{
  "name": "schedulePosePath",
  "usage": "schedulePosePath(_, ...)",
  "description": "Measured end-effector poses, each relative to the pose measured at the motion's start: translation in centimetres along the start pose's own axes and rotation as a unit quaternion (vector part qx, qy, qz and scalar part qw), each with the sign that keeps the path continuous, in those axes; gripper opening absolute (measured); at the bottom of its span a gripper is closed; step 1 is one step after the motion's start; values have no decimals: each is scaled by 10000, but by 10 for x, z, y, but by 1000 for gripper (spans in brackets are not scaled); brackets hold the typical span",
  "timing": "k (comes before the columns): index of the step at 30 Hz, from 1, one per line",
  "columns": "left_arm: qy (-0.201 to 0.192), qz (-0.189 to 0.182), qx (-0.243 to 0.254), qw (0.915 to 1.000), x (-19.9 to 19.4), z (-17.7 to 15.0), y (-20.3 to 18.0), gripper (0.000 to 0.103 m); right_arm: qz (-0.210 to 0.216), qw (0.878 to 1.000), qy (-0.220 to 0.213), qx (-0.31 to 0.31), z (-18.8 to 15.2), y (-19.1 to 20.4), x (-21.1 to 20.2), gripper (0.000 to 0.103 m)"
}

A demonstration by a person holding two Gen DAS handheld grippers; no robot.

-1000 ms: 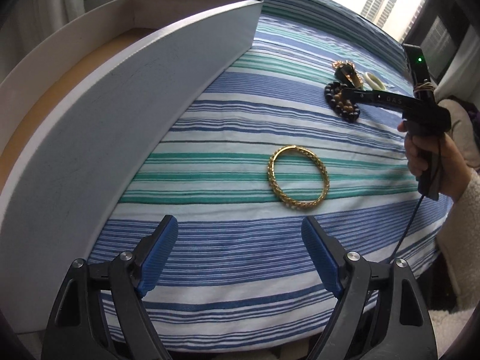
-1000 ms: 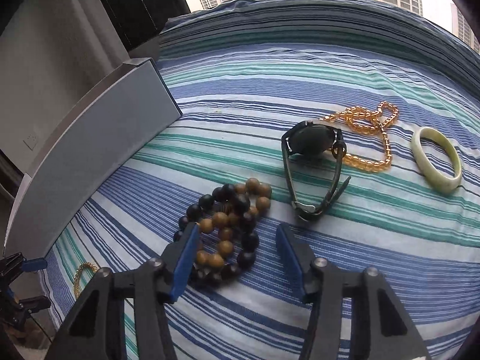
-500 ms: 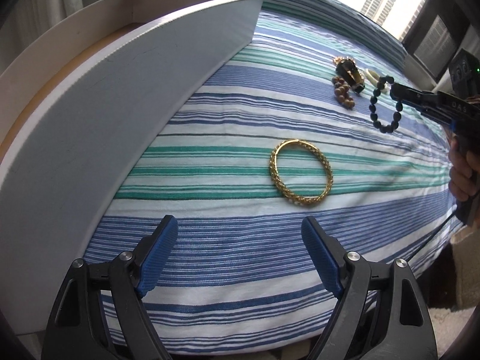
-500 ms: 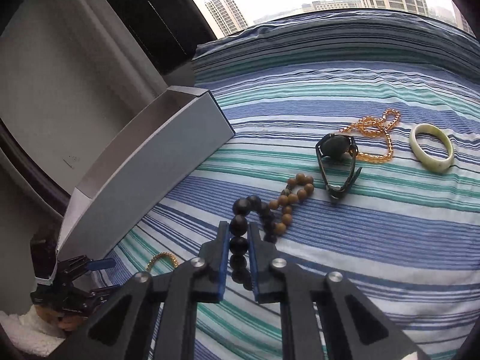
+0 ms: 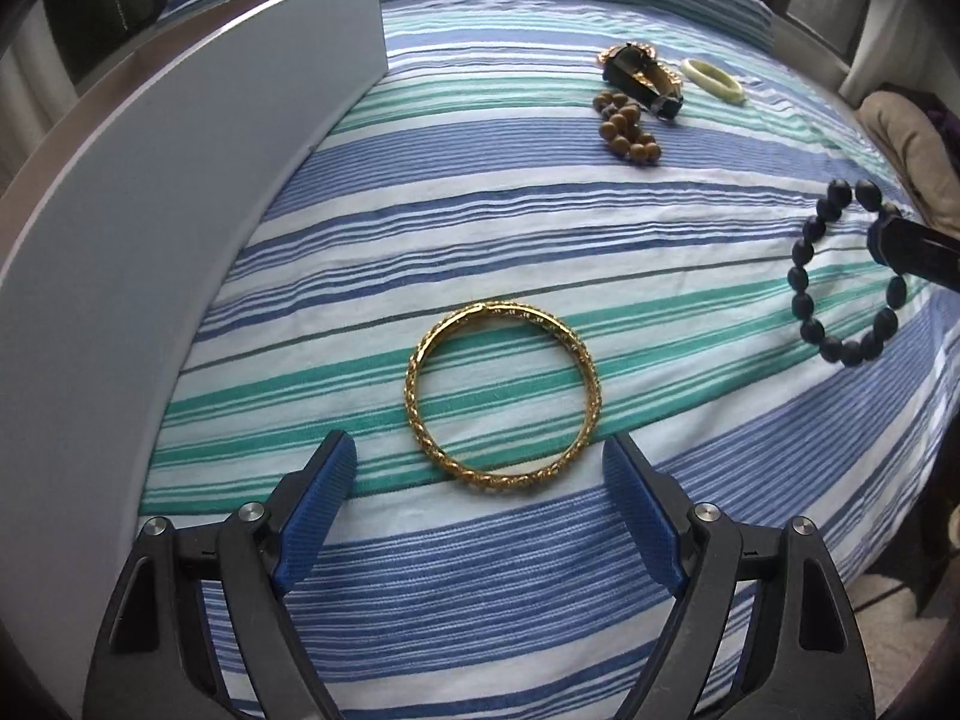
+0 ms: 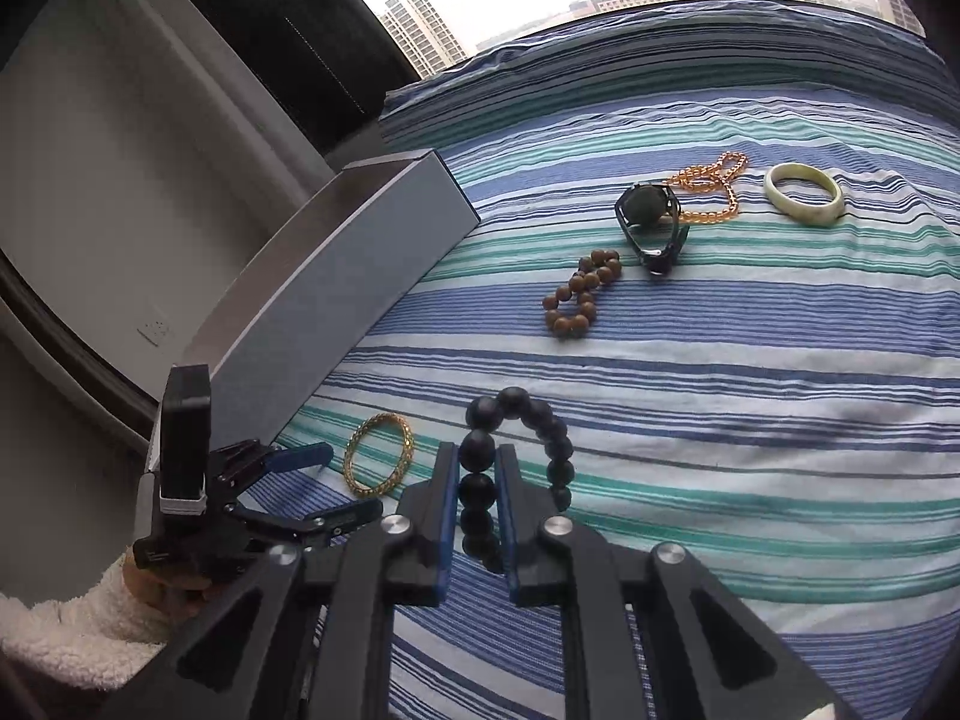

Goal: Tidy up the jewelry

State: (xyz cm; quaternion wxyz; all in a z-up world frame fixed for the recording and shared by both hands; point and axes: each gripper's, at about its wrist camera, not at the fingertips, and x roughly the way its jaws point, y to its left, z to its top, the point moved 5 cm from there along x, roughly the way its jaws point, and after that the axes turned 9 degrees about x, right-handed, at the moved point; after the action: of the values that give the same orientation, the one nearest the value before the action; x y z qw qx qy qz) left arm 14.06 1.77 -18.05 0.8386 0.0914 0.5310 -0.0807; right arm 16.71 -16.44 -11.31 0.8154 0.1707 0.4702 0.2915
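A gold bangle (image 5: pixel 503 397) lies flat on the striped bedspread, just ahead of my left gripper (image 5: pixel 480 474), whose blue pads stand wide open on either side of its near rim. My right gripper (image 6: pixel 476 489) is shut on a dark beaded bracelet (image 6: pixel 521 468) and holds it lifted off the cloth. In the left wrist view that bracelet (image 5: pixel 840 276) hangs from the right gripper's tip at the right edge. The right wrist view shows the left gripper (image 6: pixel 327 483) open by the gold bangle (image 6: pixel 379 453).
A long white box (image 5: pixel 150 240) runs along the left of the bed. Farther back lie a brown bead bracelet (image 6: pixel 579 294), a dark watch (image 6: pixel 651 219), an amber bead string (image 6: pixel 714 189) and a pale jade bangle (image 6: pixel 804 193). A beige cushion (image 5: pixel 906 150) sits at right.
My right gripper closed on the dark bead bracelet, separated it from the brown beads and lifted it toward the left. My left gripper moved up to the gold bangle, still open.
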Motion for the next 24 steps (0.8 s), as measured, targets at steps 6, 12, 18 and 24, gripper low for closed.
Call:
schedulePosePath(6, 12, 153, -135, 9998, 5, 7, -3, 88, -262, 9996, 61, -86, -11, 8, 1, 13)
schedulePosePath(12, -106, 167, -225, 9996, 2, 10, -1, 68, -343, 9994, 61, -88, -9, 10, 3, 13)
schedulePosePath(18, -342, 327, -253, 9986, -23, 11, 2, 68, -382, 9990, 131, -196, -7, 19, 8, 13)
schedulePosePath(24, -610, 265, -405, 9970, -55, 15, 13, 68, -313, 9985, 148, -435, 1, 45, 13, 13)
